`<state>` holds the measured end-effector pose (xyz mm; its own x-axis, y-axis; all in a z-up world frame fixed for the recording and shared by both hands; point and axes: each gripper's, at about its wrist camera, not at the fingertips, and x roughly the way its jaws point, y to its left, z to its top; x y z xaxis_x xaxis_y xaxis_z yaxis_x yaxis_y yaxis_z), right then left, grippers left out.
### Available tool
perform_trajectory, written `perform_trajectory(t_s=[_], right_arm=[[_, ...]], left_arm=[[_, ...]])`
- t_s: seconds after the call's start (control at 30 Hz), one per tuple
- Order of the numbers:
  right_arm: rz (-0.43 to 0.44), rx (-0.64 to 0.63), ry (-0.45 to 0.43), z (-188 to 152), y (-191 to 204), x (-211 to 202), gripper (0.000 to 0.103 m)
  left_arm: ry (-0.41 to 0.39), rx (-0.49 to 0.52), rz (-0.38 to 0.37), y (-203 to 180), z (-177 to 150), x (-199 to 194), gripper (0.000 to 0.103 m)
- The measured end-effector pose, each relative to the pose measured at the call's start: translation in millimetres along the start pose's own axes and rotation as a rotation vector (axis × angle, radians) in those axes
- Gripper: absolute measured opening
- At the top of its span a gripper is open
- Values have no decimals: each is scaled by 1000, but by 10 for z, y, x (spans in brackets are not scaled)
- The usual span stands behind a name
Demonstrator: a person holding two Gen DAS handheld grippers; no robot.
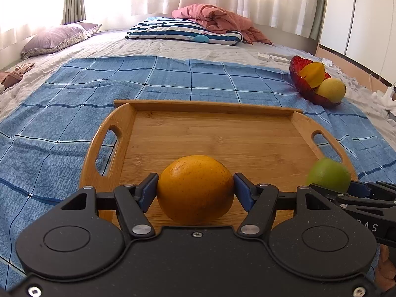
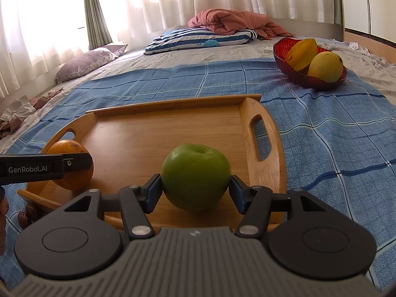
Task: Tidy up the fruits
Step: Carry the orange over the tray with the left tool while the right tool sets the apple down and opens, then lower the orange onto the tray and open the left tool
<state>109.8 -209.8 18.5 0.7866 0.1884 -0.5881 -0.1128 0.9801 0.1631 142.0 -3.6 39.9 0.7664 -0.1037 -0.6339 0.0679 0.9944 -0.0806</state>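
My left gripper (image 1: 195, 190) is shut on an orange (image 1: 195, 190) over the near left part of a wooden tray (image 1: 212, 133). My right gripper (image 2: 195, 185) is shut on a green apple (image 2: 195, 175) over the near right part of the same tray (image 2: 153, 136). The apple also shows at the right of the left wrist view (image 1: 329, 174). The orange also shows at the left of the right wrist view (image 2: 71, 165). A red bowl (image 2: 292, 70) at the far right holds a starfruit (image 2: 302, 54) and a yellow mango (image 2: 325, 66).
The tray lies on a blue checked cloth (image 1: 61, 128) spread over a bed. Two dark red dates (image 2: 27, 214) lie on the cloth by the tray's near left corner. Pillows (image 1: 183, 32) and a pink blanket (image 1: 220, 21) lie at the far end.
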Motion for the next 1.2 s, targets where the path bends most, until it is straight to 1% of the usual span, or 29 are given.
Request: perform_trajectory(t_s=[0.1,0.17,0.2,0.27,0.3,0.43,0.6,0.63,0.77,0.8,0.87,0.93,1.0,1.07,1.1,1.2], right_arm=[[0,-1,0,-2,1,0,63],[0,-5,-1,-3,5,-3,66],[0,-11,0,-5,12,-7,74],[-2,-29,-5,-7,27,-16,76],[-4,-35,-10,-6,33,-27,77],[-6,-56,-23,8,50,-79,78],[-7,-73,-17,-12,84,-98,78],[-9,-78,-18,-26,94,-107,78],[-6,-78,-18,-47,113,-133,70],[-8,-80,-19,-51,117,-138,70],[-10,-84,-22,-57,119,-141,70],[-10,-82,-22,-51,109,-134,70],[-10,-79,-25,-51,111,-134,63],[-12,-62,-32,-50,107,-128,62],[-14,-61,-37,-49,108,-116,61],[-22,-77,-51,-24,138,-65,61]], left_arm=[[0,1,0,-1,0,-1,64],[-5,-4,-1,0,-9,-6,64],[-10,-10,-1,5,-19,-12,65],[-25,-12,3,8,-53,-30,66],[-28,-9,6,7,-68,-35,70],[-26,-2,-4,28,-123,-30,75],[-19,2,-23,56,-187,-47,76],[-17,8,-25,56,-206,-53,76],[-13,21,-33,51,-270,-72,76],[-13,22,-34,50,-281,-79,74],[-23,29,-53,38,-303,-106,65],[-30,51,-26,-13,-314,-123,64],[-49,93,-2,-86,-331,-117,64],[-65,124,10,-134,-337,-95,64],[-68,125,11,-147,-324,-76,64],[-64,86,12,-128,-266,-20,64]])
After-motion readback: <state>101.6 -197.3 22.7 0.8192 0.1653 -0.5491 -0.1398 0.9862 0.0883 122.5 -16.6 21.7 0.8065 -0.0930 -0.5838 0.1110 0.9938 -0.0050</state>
